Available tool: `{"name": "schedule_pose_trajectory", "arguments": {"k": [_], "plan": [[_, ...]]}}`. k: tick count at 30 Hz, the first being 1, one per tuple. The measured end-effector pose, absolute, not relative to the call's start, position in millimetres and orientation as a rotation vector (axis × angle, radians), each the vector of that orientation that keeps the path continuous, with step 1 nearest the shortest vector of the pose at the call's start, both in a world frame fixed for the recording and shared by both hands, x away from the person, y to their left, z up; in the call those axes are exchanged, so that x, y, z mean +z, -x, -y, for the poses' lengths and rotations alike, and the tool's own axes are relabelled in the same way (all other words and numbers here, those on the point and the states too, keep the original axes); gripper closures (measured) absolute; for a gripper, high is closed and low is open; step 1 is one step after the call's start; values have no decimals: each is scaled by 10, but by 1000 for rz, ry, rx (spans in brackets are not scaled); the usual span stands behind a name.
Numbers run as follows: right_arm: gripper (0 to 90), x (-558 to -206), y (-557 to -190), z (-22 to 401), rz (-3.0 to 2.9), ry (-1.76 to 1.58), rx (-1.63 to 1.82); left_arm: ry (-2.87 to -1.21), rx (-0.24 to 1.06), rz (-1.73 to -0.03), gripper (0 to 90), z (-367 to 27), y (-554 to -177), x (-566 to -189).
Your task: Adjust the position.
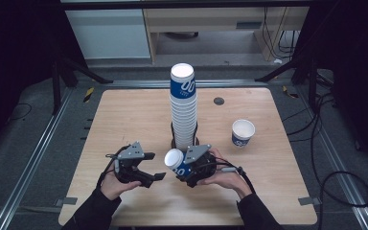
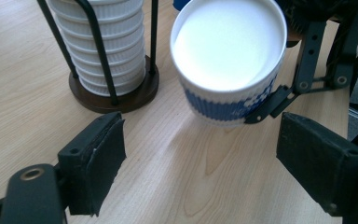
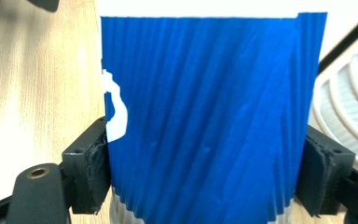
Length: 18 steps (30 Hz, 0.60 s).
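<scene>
The right tongs (image 1: 184, 167) are clamped on a blue-and-white paper cup (image 1: 175, 160), their pads pressing both sides of its ribbed blue sleeve, and hold it tilted with its open white mouth turned toward the left tongs (image 1: 155, 176). Those stand open and empty just left of the cup, low over the wooden desk (image 1: 124, 110). Right behind the cup rises a tall stack of cups (image 1: 183, 108) in a black wire holder on a round dark base. Another single cup (image 1: 243, 132) stands upright farther right on the desk.

Left hand-held gripper (image 1: 159, 176) jaws apart, right hand-held gripper (image 1: 181, 168) jaws clamped, both low
</scene>
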State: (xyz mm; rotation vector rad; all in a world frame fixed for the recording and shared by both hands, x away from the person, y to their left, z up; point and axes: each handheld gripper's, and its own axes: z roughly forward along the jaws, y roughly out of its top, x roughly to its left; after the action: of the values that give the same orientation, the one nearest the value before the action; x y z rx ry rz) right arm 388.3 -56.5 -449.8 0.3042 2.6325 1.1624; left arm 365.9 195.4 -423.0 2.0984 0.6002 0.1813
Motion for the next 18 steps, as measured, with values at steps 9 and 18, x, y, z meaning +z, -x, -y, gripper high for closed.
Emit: {"name": "schedule_pose_trajectory", "arguments": {"k": [9, 18], "plan": [[197, -4538, -3839, 436, -2643, -249, 1165, -2116, 165, -582, 146, -1852, -3654, -4233], [197, -4592, -3791, 338, -2658, -186, 1159, -2136, 144, -572, 149, -1784, -3651, -4260]]}}
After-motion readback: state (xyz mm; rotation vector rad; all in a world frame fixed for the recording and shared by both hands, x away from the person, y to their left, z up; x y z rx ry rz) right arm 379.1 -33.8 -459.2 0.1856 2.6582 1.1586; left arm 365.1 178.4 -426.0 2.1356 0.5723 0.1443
